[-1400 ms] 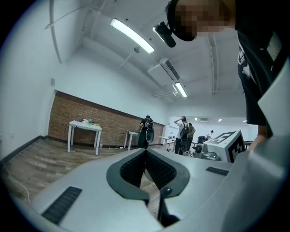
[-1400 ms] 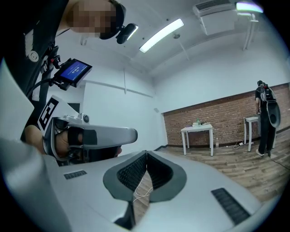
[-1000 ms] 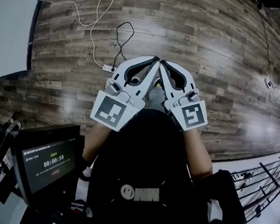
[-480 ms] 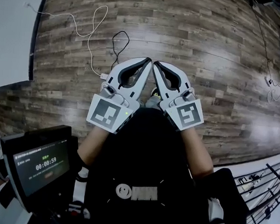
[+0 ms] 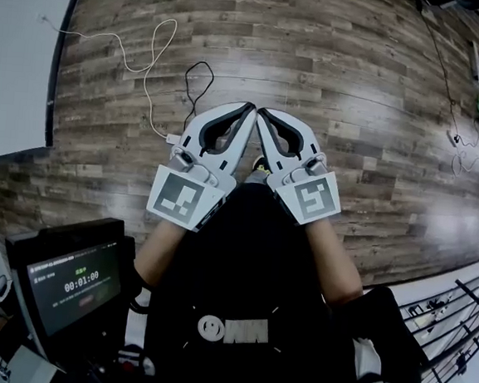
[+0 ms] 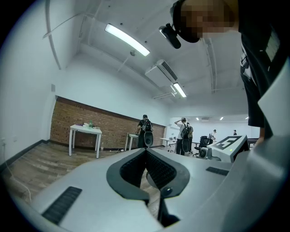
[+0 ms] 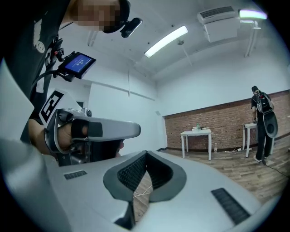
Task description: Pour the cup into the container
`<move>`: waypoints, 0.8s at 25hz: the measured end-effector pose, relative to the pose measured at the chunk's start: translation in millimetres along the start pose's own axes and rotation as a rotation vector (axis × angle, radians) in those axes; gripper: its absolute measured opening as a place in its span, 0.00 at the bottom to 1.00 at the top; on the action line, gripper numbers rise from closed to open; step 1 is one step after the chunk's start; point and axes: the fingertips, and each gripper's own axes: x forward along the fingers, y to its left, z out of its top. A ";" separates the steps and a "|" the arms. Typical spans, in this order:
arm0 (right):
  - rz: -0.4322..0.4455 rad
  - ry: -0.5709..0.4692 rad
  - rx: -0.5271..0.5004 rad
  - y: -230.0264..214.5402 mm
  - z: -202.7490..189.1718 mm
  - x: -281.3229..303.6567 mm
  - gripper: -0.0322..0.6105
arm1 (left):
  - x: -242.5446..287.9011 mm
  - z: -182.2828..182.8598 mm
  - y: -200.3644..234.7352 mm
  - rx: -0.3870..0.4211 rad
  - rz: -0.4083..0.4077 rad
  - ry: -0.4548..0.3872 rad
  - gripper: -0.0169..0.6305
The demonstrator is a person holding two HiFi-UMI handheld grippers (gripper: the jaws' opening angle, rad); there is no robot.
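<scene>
hovering over wood planks: left tool, right tool

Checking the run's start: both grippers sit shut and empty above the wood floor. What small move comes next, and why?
Probably step toward the white table by the brick wall. The left gripper and right gripper hold nothing, nothing to pour shows nearby, and small items stand on that table.

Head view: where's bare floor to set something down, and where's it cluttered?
Widest bare floor: right of the right tongs, up to the cable tangle at the right edge. Crowded: the white cable and black cable by the left tongs, the screen lower left, the rack lower right.
</scene>
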 end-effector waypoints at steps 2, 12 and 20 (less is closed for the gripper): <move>-0.009 -0.001 0.014 -2.3 -2.4 -1.6 0.06 | -2.0 0.2 -1.1 0.004 -0.008 -0.021 0.03; -0.040 -0.025 0.034 -9.9 2.0 -5.9 0.06 | -6.8 -0.9 -0.2 0.013 -0.010 -0.027 0.03; -0.062 -0.023 0.042 -9.6 3.9 -7.4 0.06 | -6.8 -2.8 -1.4 0.019 -0.031 -0.026 0.03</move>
